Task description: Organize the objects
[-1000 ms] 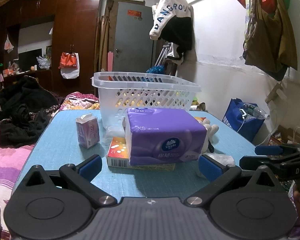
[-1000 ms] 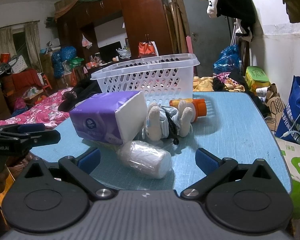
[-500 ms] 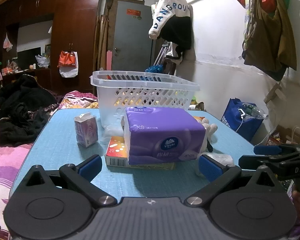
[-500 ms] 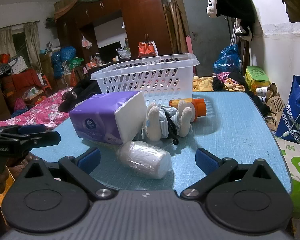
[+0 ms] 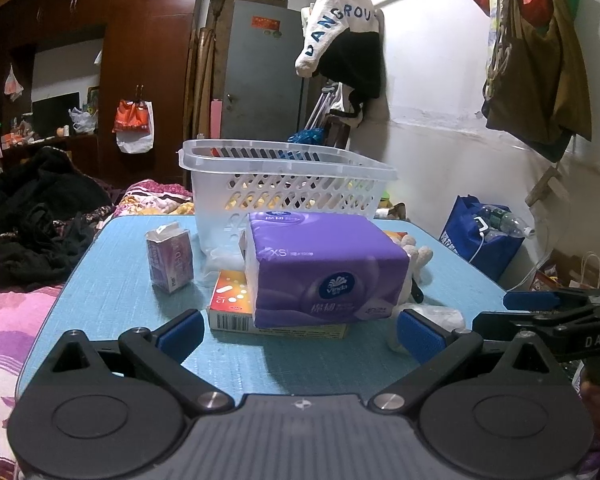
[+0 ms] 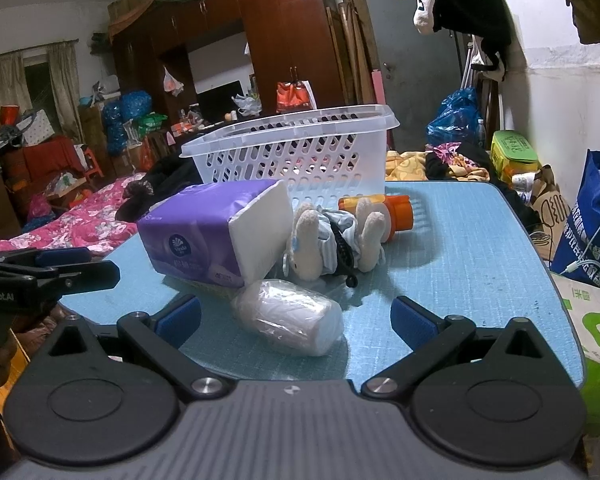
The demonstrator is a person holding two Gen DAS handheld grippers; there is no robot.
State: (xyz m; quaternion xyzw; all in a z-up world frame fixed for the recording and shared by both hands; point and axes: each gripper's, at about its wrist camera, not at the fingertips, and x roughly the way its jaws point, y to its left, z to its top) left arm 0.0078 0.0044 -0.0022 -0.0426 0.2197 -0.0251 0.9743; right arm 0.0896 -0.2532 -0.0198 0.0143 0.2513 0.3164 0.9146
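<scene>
Holding both claws low at the near edge of the blue bench, I see each one spread wide with nothing between its pads. My left claw sits at the bottom centre of its frame, facing the purple tissue pack, which lies on top of a flat orange-and-white box at frame centre. Left of the pack stands a small purple carton, upright and apart from it. Behind them, in the upper centre, stands the white perforated basket. My right claw occupies the bottom centre of its frame, with a plastic-wrapped white roll lying on its side just ahead of the pads. Beyond the roll, at frame centre, a plush rabbit lies against the end of the tissue pack, and an orange bottle lies on its side behind the rabbit, near the basket wall.
</scene>
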